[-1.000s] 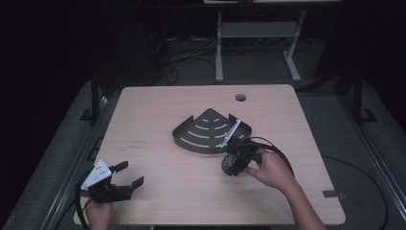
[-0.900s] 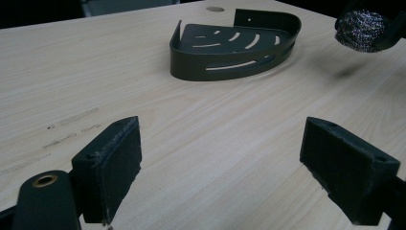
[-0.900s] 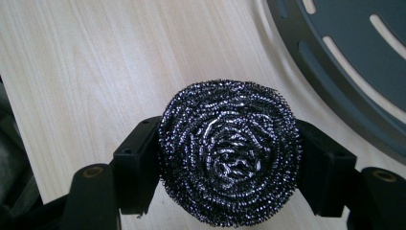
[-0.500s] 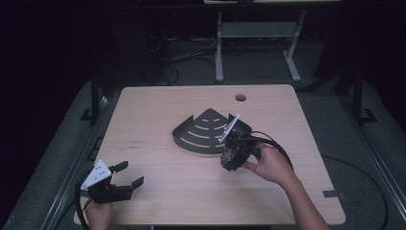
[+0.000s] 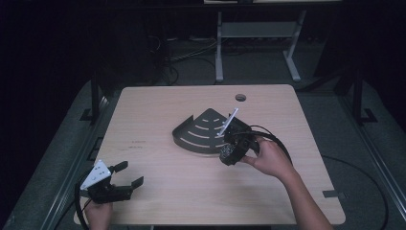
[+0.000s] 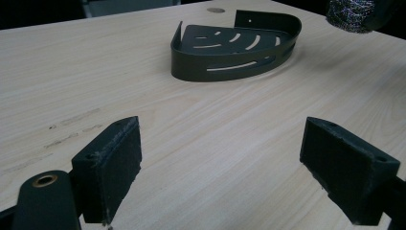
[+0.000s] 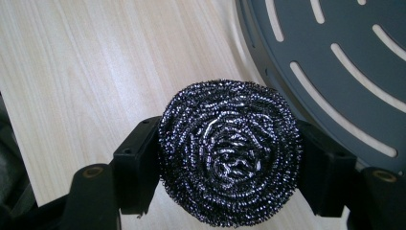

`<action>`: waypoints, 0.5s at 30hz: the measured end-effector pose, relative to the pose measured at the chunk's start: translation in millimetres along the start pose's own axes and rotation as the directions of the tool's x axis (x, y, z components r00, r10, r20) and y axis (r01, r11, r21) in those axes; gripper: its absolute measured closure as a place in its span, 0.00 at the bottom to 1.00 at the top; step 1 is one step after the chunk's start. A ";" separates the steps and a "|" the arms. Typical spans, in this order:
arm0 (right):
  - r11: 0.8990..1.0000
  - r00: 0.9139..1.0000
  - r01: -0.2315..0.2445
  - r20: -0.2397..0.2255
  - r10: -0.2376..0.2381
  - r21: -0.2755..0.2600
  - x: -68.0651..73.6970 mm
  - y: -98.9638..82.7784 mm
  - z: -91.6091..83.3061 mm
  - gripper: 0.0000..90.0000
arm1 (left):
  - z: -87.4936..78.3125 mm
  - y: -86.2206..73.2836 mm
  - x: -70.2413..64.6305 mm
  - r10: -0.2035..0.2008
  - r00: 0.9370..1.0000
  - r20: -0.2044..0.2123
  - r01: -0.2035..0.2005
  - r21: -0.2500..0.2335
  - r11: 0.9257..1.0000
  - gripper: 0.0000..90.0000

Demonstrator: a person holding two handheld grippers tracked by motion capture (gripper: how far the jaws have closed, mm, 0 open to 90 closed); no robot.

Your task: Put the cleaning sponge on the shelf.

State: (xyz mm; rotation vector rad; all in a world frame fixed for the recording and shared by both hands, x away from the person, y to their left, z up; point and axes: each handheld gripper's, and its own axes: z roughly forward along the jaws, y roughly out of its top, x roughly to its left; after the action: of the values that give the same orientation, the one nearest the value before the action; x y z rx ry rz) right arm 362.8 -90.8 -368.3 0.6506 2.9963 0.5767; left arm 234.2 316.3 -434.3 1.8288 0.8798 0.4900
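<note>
1. One pale wooden worktop (image 5: 158, 120) carries everything; a round hole (image 5: 240, 97) sits near its far edge.
2. A dark quarter-round tray (image 5: 203, 132) with curved slots lies near the middle of the worktop, a little toward the far edge, its curved wall facing the near left corner. In the left claw view the tray (image 6: 234, 43) stands well beyond the jaws.
3. The right claw (image 5: 229, 154), held by the right hand (image 5: 268, 158), hangs just beside the tray's near right edge, with a cable looping behind the hand toward the right edge.
4. The left claw (image 5: 125, 178) rests at the near left corner, jaws spread wide with bare wood between them; the left hand (image 5: 99, 211) holds it at the near edge.
5. A steel scourer (image 7: 230, 151), a round coil of shiny wire, is pinched between the right claw's jaws, one pad on each side, above the worktop right beside the tray's rim (image 7: 249, 43).
</note>
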 end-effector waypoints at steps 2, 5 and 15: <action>1.000 1.000 0.001 0.004 -0.001 0.002 -1.1 2.1 -1.0 0.35 | -0.1 0.0 0.1 0.002 1.000 0.000 -0.002 0.001 1.000 0.15; 1.000 1.000 -0.001 0.004 0.001 -0.005 -3.3 5.0 -2.9 0.35 | -0.5 -0.1 0.4 -0.001 1.000 -0.003 0.001 0.000 1.000 0.15; 1.000 1.000 -0.003 0.004 0.003 0.005 -9.1 10.4 -1.5 0.35 | -1.1 -0.4 0.7 -0.004 1.000 -0.003 0.004 0.001 1.000 0.15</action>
State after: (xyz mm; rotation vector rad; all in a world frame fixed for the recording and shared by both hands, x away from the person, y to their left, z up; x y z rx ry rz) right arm 375.1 -86.3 -363.7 0.6563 2.9945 0.5668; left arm 233.8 317.5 -434.3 1.8270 0.8853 0.4901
